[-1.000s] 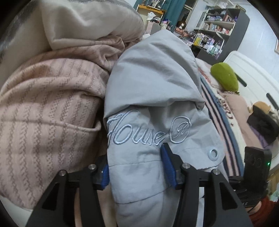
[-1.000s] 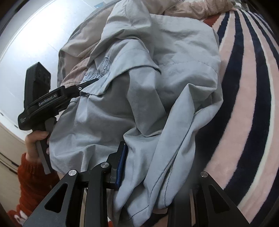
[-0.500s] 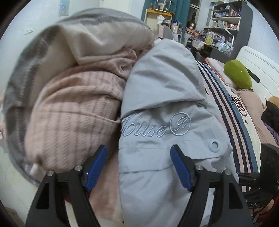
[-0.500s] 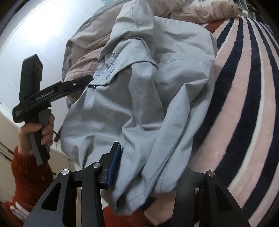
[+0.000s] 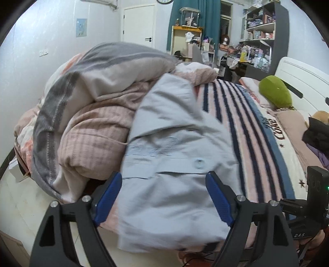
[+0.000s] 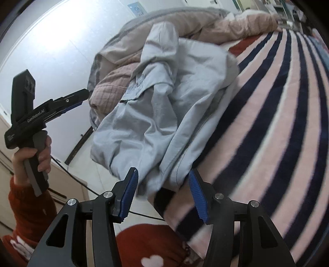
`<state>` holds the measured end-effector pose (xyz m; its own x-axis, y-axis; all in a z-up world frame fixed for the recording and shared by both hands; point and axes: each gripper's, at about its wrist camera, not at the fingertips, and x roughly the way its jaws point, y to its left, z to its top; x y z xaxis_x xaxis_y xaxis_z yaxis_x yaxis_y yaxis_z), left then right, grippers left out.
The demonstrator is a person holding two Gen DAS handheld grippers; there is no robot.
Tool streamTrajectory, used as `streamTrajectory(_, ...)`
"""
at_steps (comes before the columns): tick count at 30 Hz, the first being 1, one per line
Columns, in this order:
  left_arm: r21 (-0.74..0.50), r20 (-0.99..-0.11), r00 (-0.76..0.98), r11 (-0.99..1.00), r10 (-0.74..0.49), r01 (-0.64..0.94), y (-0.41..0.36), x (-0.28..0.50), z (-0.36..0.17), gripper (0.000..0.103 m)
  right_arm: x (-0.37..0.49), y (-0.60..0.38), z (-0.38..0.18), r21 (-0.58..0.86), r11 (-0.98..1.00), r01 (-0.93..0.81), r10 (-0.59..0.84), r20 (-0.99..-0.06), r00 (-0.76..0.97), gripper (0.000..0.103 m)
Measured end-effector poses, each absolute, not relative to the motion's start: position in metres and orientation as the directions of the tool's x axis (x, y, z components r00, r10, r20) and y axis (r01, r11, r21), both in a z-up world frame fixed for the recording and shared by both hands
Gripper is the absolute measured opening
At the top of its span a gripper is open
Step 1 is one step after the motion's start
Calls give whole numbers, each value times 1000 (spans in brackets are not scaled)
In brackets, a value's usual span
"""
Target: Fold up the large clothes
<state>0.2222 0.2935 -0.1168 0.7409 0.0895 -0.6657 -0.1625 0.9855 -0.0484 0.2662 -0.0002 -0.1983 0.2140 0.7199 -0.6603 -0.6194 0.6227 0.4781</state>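
Grey jacket (image 5: 172,164) lies in a rough bundle at the edge of the bed (image 5: 265,147), part of it hanging off the side toward the floor (image 5: 24,209), its far end leaning against a heap of pink and grey bedding (image 5: 88,115). Looks like one rough fold is in: layers are stacked and rumpled, edges not lined up, so squaring up and smoothing are probably left. Left hand-held gripper (image 5: 164,197) has its jaws apart and opening; the jacket shows between them in the left wrist view, but the blue pads don't press it, and the right wrist view shows this gripper clear of the cloth, off to the side. Right hand-held gripper (image 6: 163,193) likewise apart and opening, jacket hem just beyond the tips, not clamped. So nothing is held now. A hand (image 6: 30,156) with a red sleeve holds the left tool's grip. Surface is a soft blanket with pink, white and navy stripes. Room: white walls, a door (image 5: 137,22), teal curtain (image 5: 193,14), cluttered shelves (image 5: 261,37), green pillow (image 5: 275,92) by the white headboard.
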Motion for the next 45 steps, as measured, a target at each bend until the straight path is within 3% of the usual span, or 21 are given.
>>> streamTrajectory(10,-11,-577,816,999,29,-43,141,217,-78,82,234,-112,-156,333,701,-631,667,-619,414,53)
streamTrajectory(16,19,-415,910,1000,10,-2,42,195,-46,95,200,-201,-110,145,819,-555,534,-544,647,63)
streamTrajectory(18,43,-350,936,999,29,-15,16,187,-38,102,187,-225,-96,109,843,-526,504,-501,704,74)
streamTrajectory(20,75,-281,958,997,48,-28,-9,178,-31,102,169,-249,-80,73,868,-490,469,-442,765,82)
streamTrajectory(24,89,-228,972,996,49,-29,-39,166,-24,102,136,-281,-58,12,906,-423,402,-330,854,103)
streamTrajectory(28,94,-228,973,996,28,-7,-53,161,-24,102,117,-294,-49,-18,929,-370,349,-289,891,103)
streamTrajectory(45,49,-220,974,997,-43,55,-33,126,-25,102,81,-292,-41,24,964,-263,259,-279,925,103)
